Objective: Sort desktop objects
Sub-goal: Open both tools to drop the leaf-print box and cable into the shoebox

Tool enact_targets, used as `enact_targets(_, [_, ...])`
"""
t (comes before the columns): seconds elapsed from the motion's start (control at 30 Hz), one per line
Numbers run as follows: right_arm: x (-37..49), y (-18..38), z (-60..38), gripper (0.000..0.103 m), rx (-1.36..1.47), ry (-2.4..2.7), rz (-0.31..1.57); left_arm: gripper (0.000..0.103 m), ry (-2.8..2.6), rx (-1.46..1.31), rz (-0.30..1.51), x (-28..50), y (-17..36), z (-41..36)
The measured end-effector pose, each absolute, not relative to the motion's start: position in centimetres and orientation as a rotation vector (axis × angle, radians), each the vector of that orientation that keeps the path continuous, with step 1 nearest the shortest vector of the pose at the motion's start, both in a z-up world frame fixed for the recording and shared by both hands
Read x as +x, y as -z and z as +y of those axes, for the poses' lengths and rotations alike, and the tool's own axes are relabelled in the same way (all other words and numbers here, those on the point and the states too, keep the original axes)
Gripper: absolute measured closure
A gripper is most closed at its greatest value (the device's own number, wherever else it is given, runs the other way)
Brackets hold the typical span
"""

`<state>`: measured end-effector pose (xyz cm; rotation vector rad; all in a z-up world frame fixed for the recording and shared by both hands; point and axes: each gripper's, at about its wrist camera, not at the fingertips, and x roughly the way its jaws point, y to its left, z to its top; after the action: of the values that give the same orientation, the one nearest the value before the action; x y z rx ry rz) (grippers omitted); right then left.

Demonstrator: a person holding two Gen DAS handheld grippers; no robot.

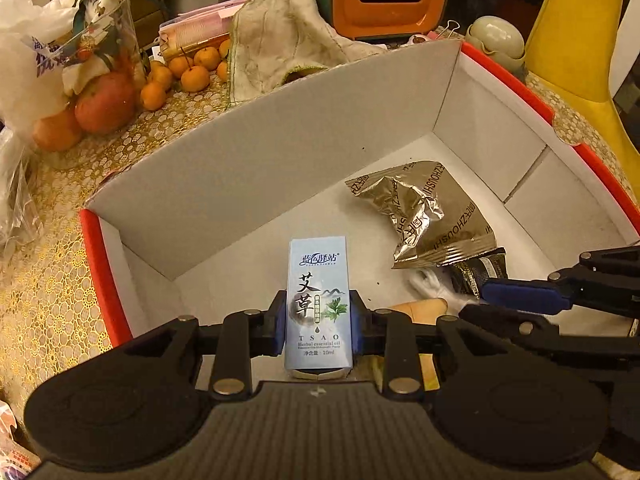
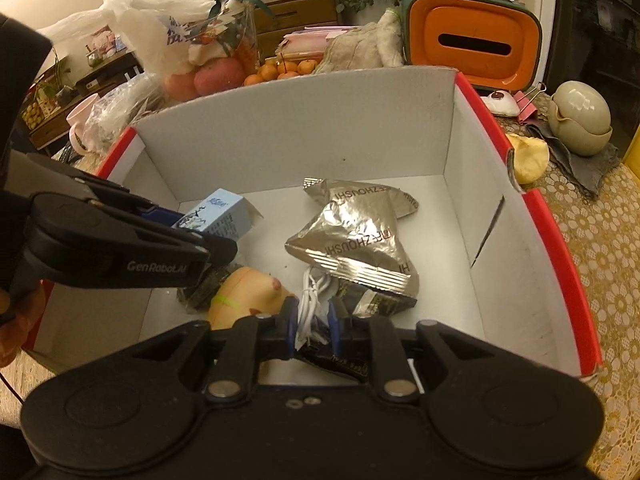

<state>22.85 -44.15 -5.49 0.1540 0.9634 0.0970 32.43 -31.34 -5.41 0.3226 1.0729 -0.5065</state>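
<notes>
A white cardboard box [image 1: 280,152] with red outer sides stands on the table. My left gripper [image 1: 319,312] is shut on a light blue essential-oil carton [image 1: 318,280], held upright low inside the box at its left. The right wrist view shows the same carton [image 2: 222,212] in the left gripper [image 2: 192,224]. My right gripper [image 2: 314,320] stands narrowly open near the box floor. A white cable [image 2: 310,300] lies loose between its fingers. A crumpled silver foil packet [image 2: 356,236] lies mid-box, with a peach-coloured soft toy [image 2: 244,292] and a dark packet [image 2: 200,288] near the front.
Behind the box [image 2: 300,128] are a dirty cloth [image 1: 288,40], small oranges [image 1: 192,72], a plastic bag of fruit [image 1: 100,96] and an orange tissue holder [image 2: 472,40]. To the right sit a beige lidded bowl [image 2: 580,120], a grey rag and a binder clip.
</notes>
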Motion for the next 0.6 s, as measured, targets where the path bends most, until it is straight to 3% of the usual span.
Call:
enact_targets(0.1, [22.6,5.3,-44.1,0.081,0.147,-0.110,0.969,0.069,0.489,0.318,1.066,32.3,5.2,-31.1])
enact_targets(0.17, [22.6,5.1,-44.2,0.079,0.145,-0.110,0.972,0.056,0.505,0.311,1.051,32.2,4.8,-31.0])
enact_targets(0.27, [22.4,4.8,-44.4,0.071,0.153,-0.112,0.974,0.048,0.523,0.319,1.024,31.4,3.9,-31.1])
enact_targets(0.37, [22.1,4.4,-44.5,0.065,0.153,-0.108,0.966,0.047,0.527,0.312,1.012,30.9,3.1,-30.8])
enact_targets(0.6, [21.2,3.1,-44.5,0.063,0.149,-0.096,0.954,0.047,0.524,0.287,0.985,29.6,1.3,-29.2])
